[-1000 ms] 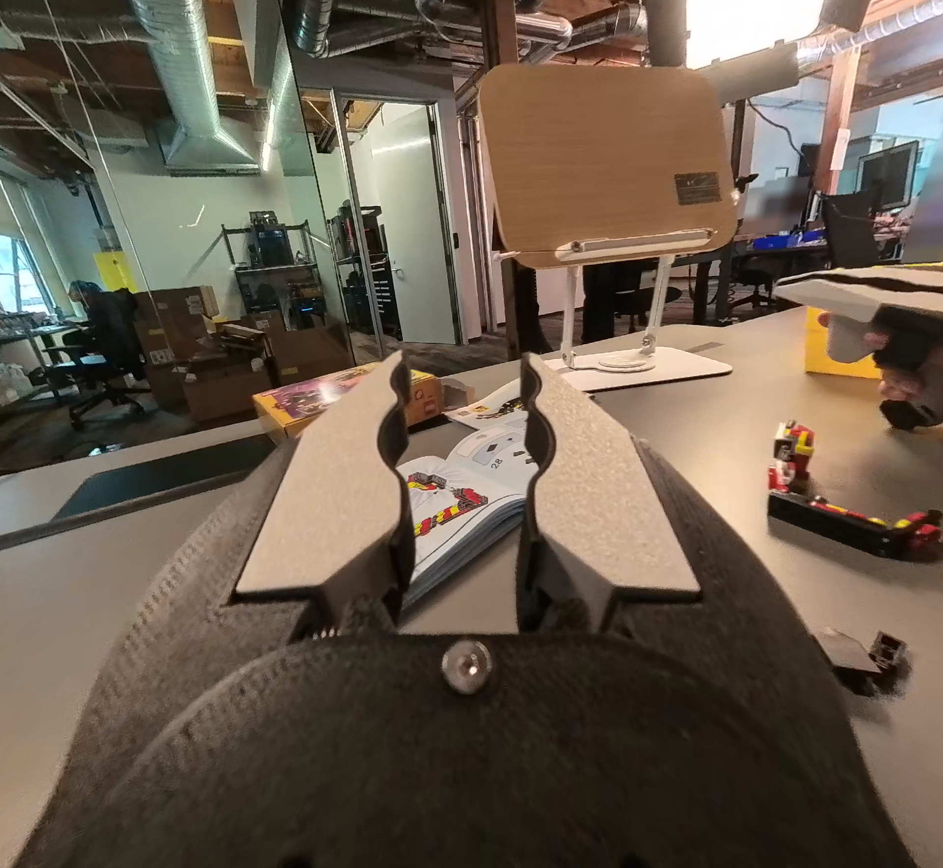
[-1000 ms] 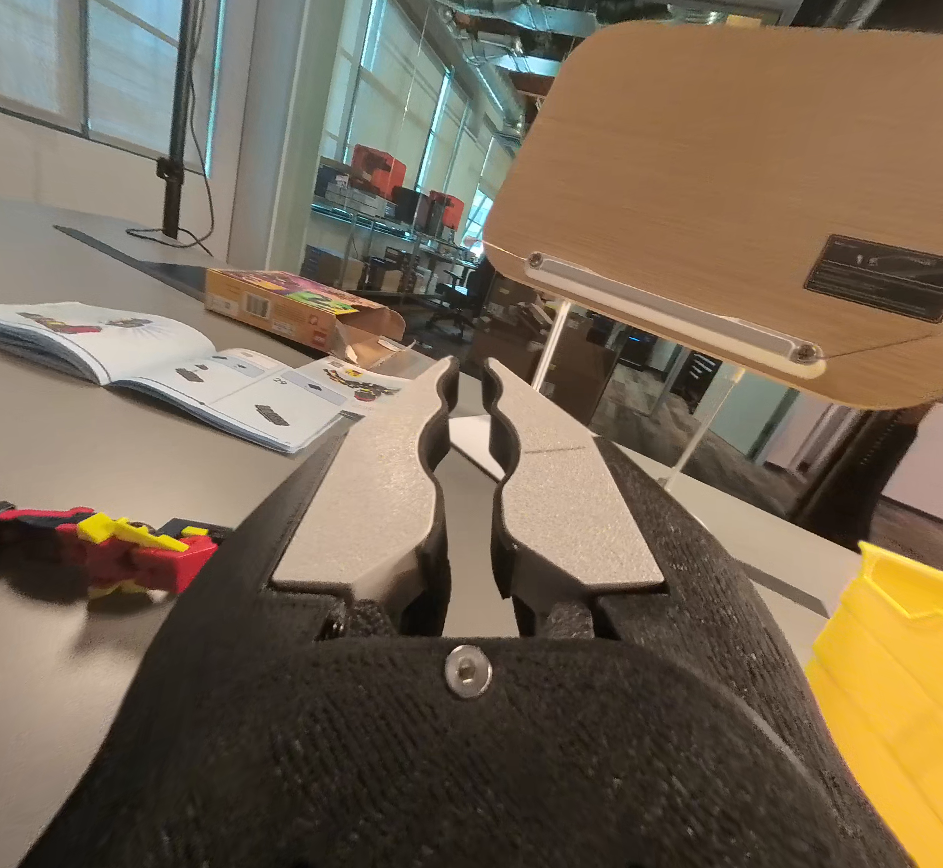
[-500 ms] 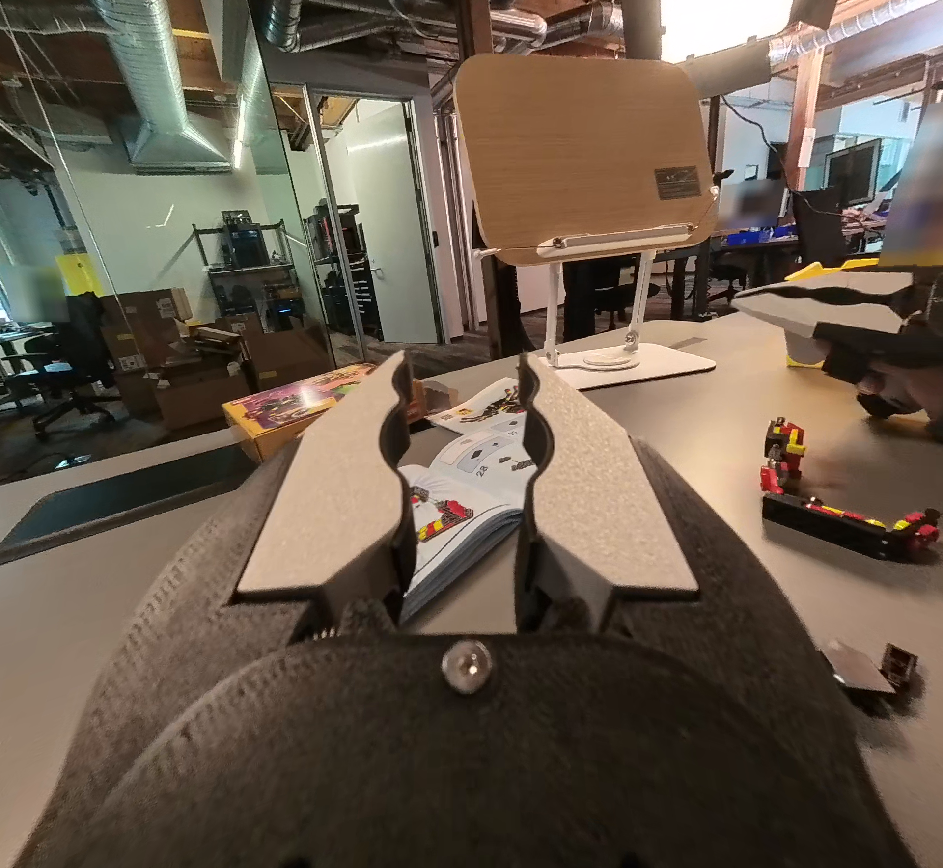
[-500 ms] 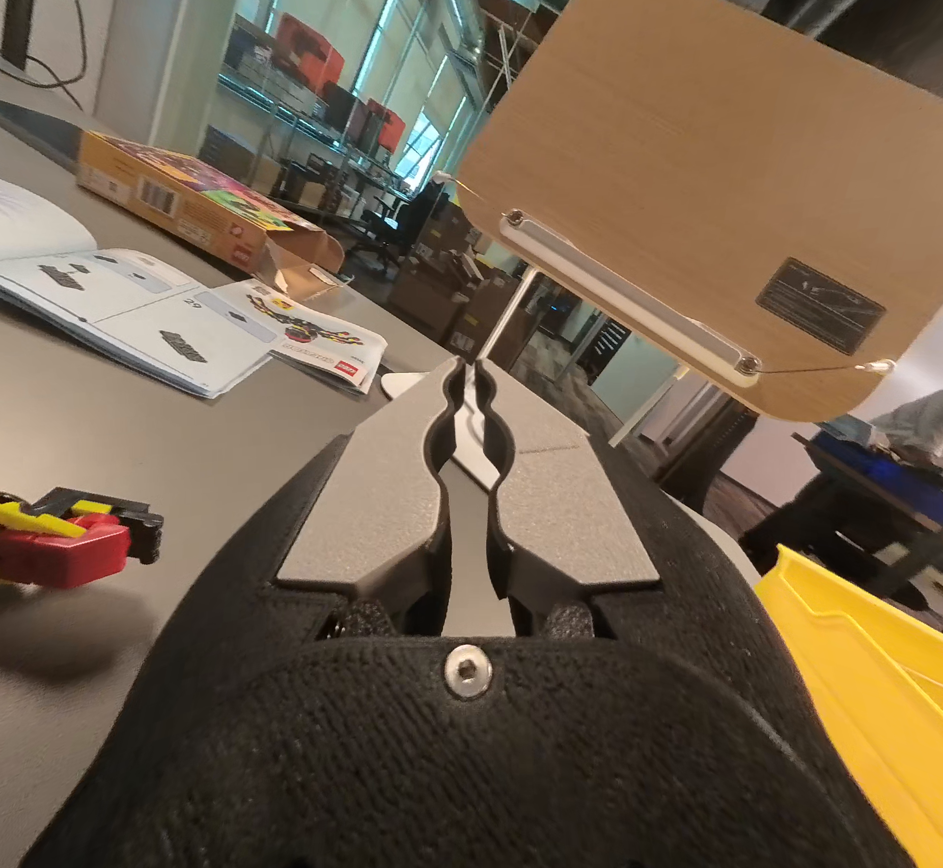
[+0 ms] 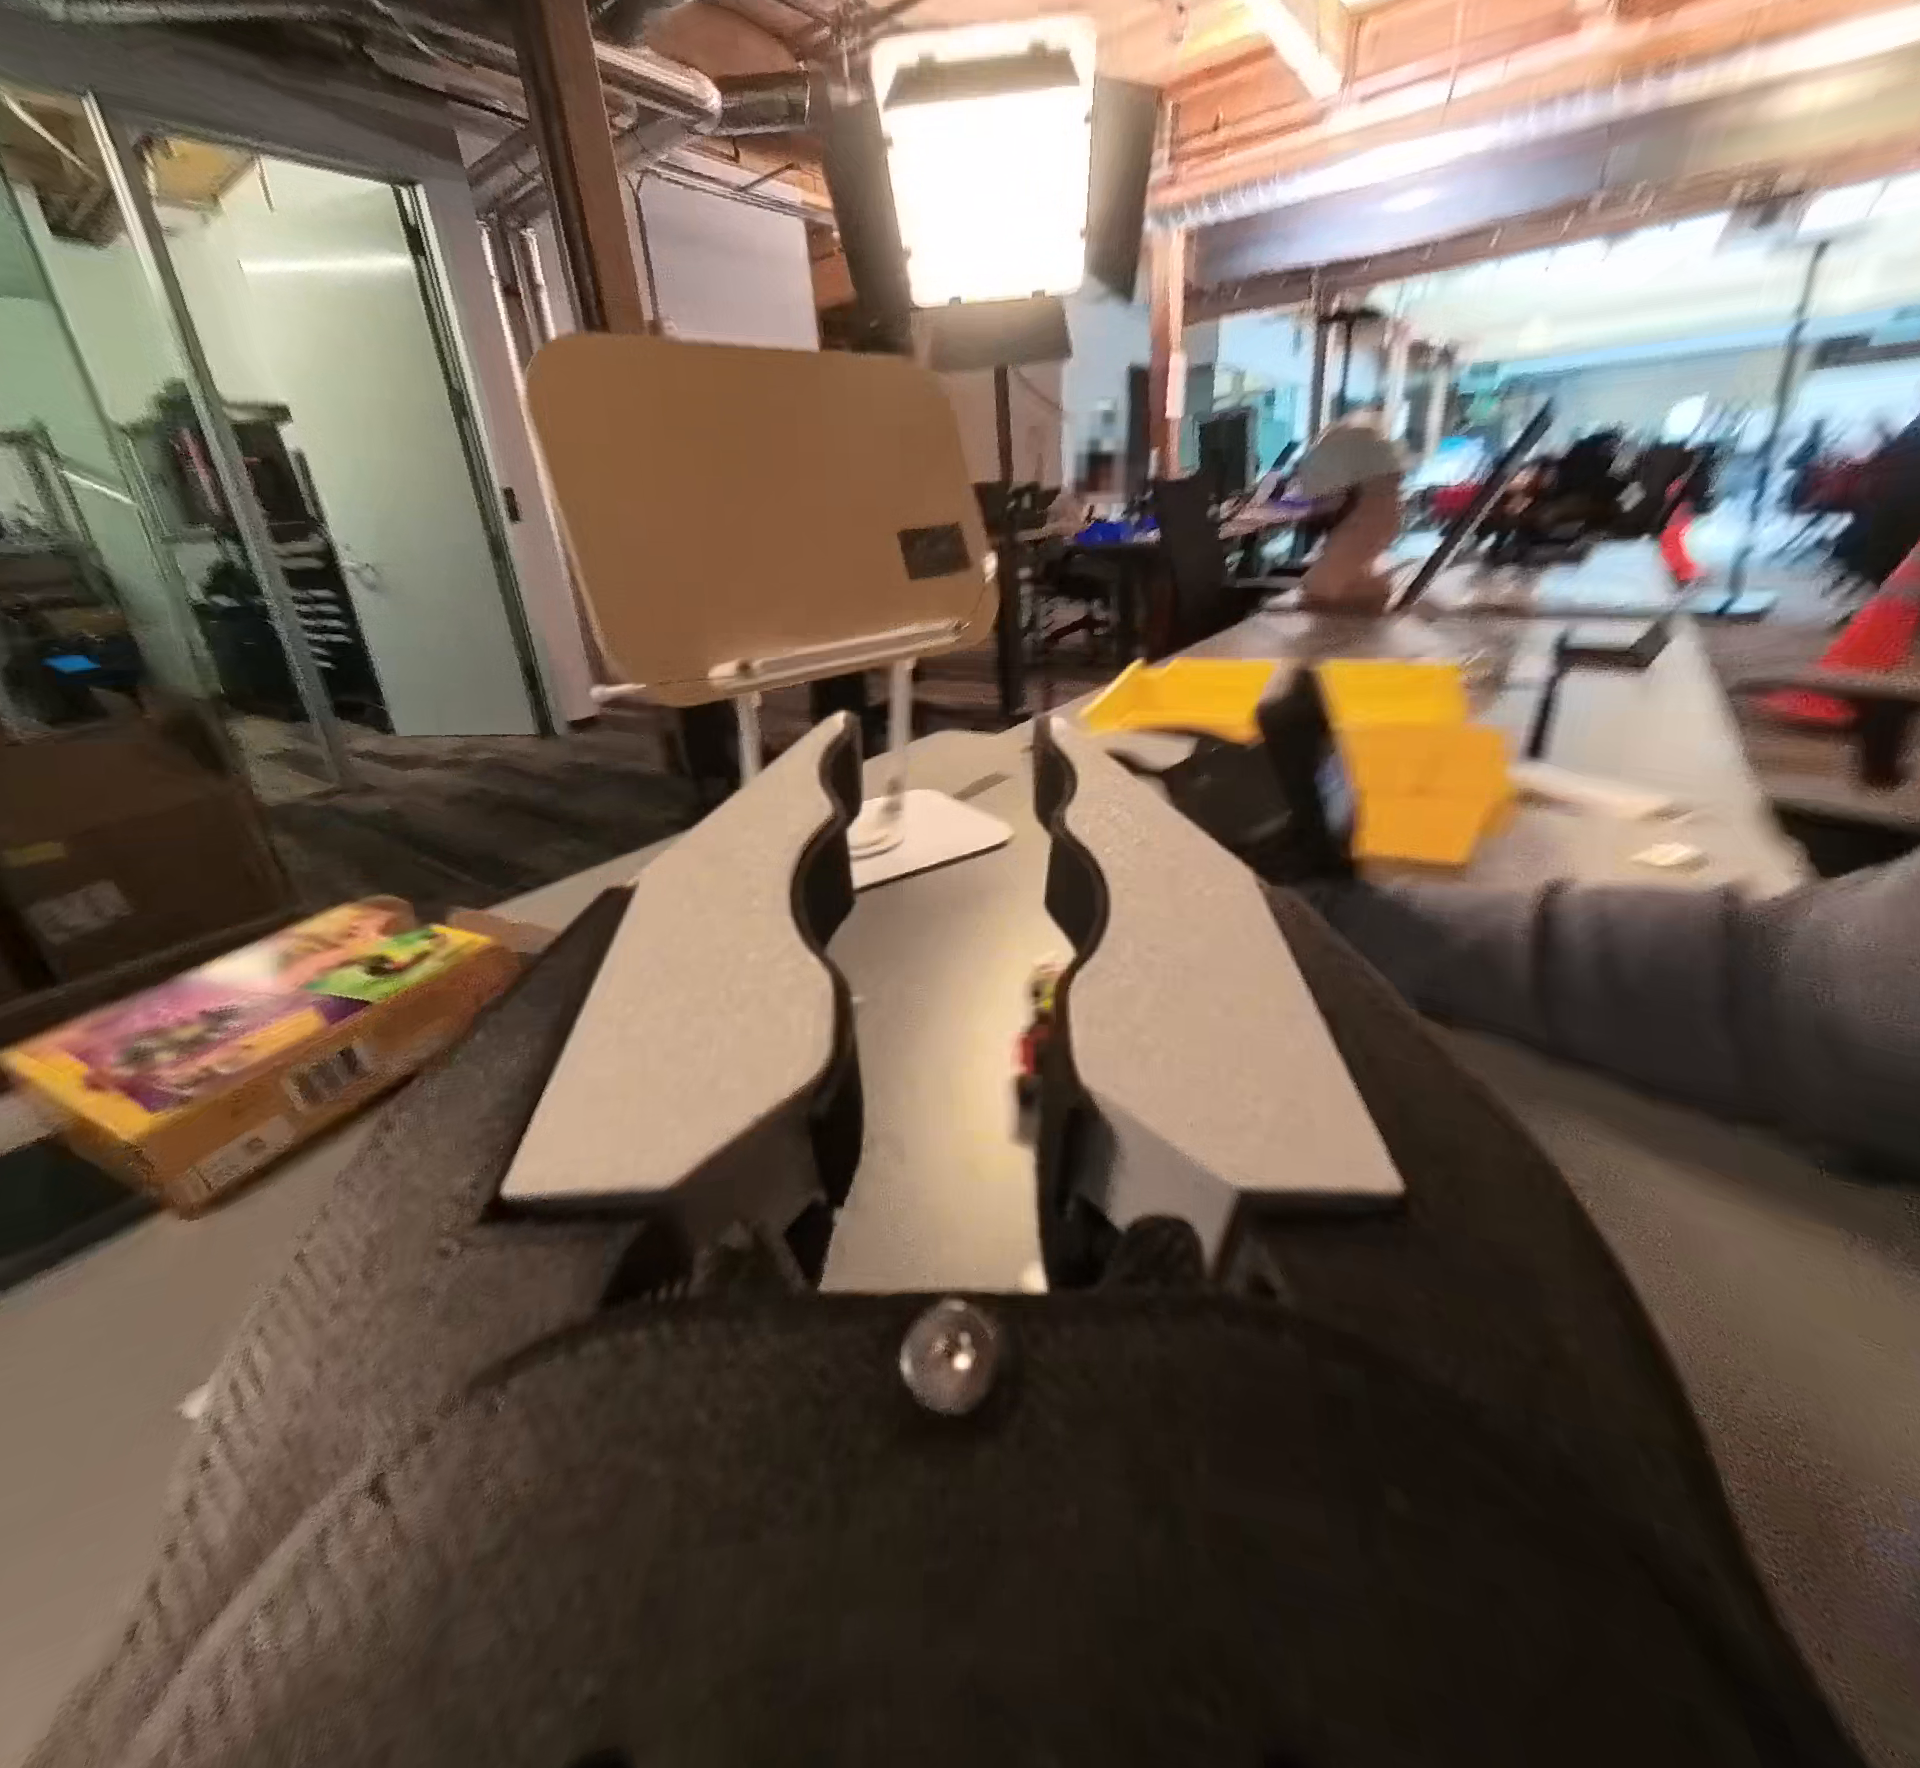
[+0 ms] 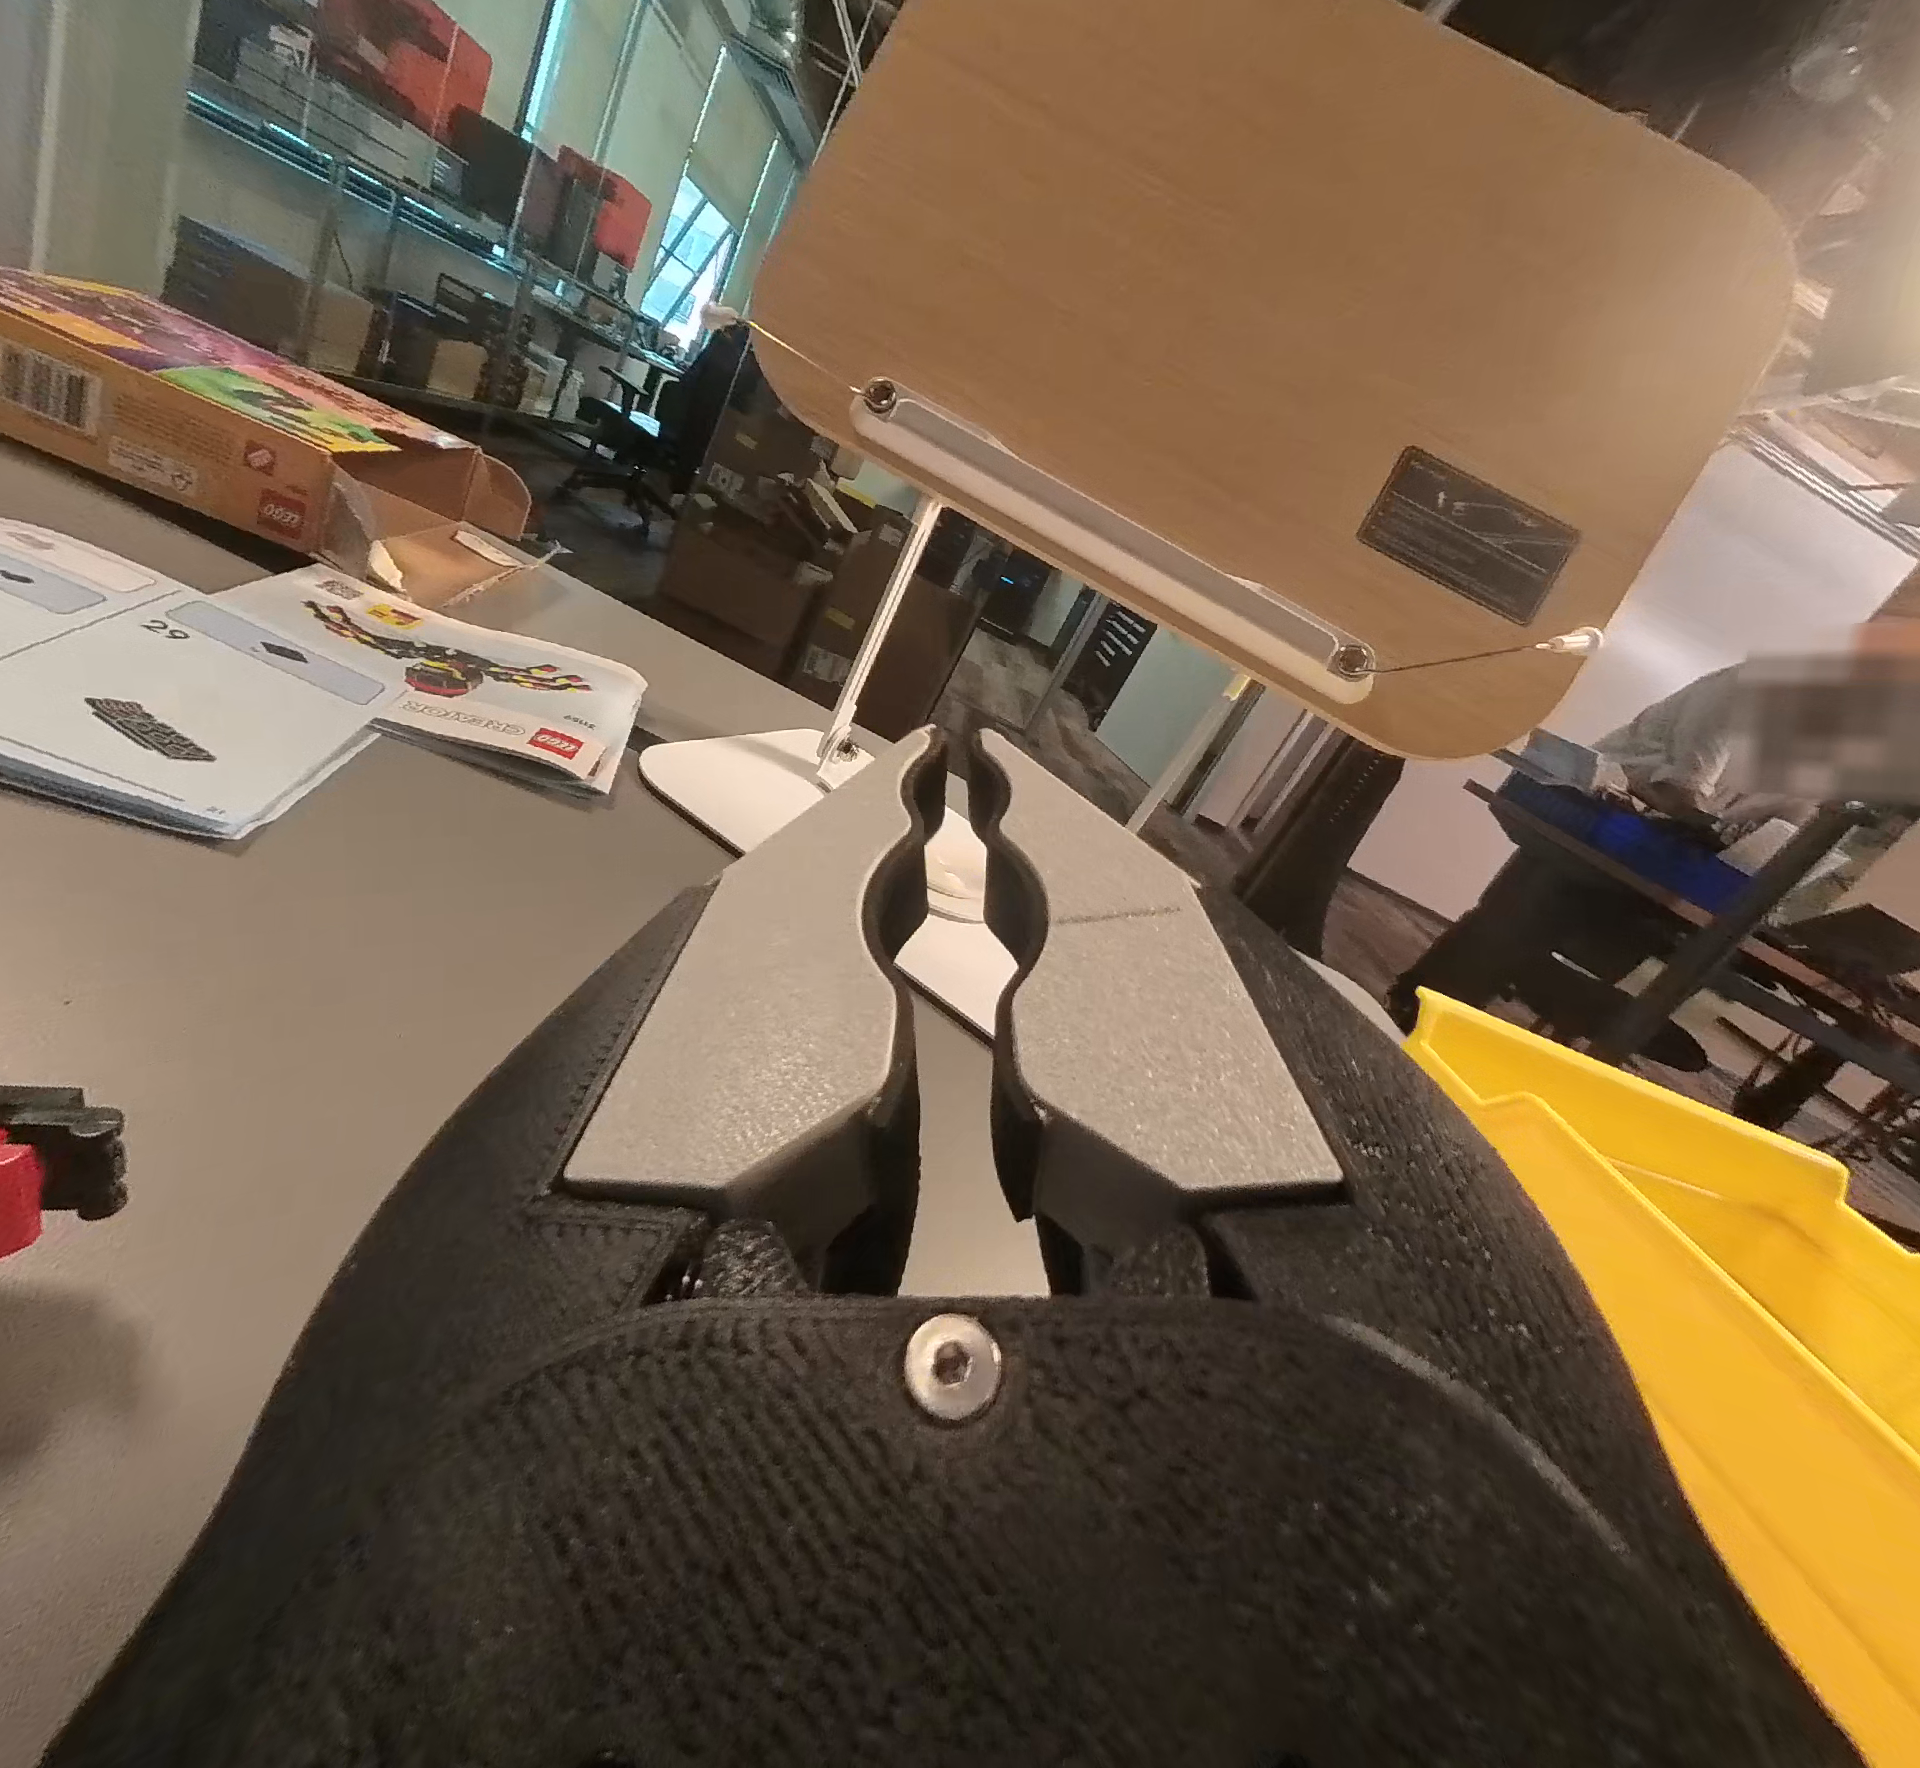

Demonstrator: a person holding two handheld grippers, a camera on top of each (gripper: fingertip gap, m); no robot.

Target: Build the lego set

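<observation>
My left gripper [image 5: 945, 752] is open and empty, held above the grey table [image 5: 935, 1147]. A sliver of the red, yellow and black lego model [image 5: 1032, 1027] shows between its fingers, on the table below. My right gripper [image 6: 958, 744] is shut with only a thin slit between the tips and holds nothing. The end of the lego model [image 6: 52, 1173] lies at the far left of the right wrist view. An open instruction booklet [image 6: 208, 700] lies left of the right gripper. The right gripper's black body [image 5: 1278, 804] and a grey sleeve [image 5: 1662, 970] show in the left wrist view.
A wooden book stand [image 6: 1247, 316] on a white base stands ahead; it also shows in the left wrist view [image 5: 748, 513]. A yellow bin [image 6: 1662, 1303] is at the right, also in the left wrist view [image 5: 1392, 762]. The lego box [image 5: 260, 1022] lies left. A person [image 6: 1704, 762] sits beyond the table. One gripper's finger ends stand about 35 centimeters off the other's.
My left gripper has swung to the right, so the booklet has left its view and the model now sits between its fingers. My right gripper has moved forward towards the book stand.
</observation>
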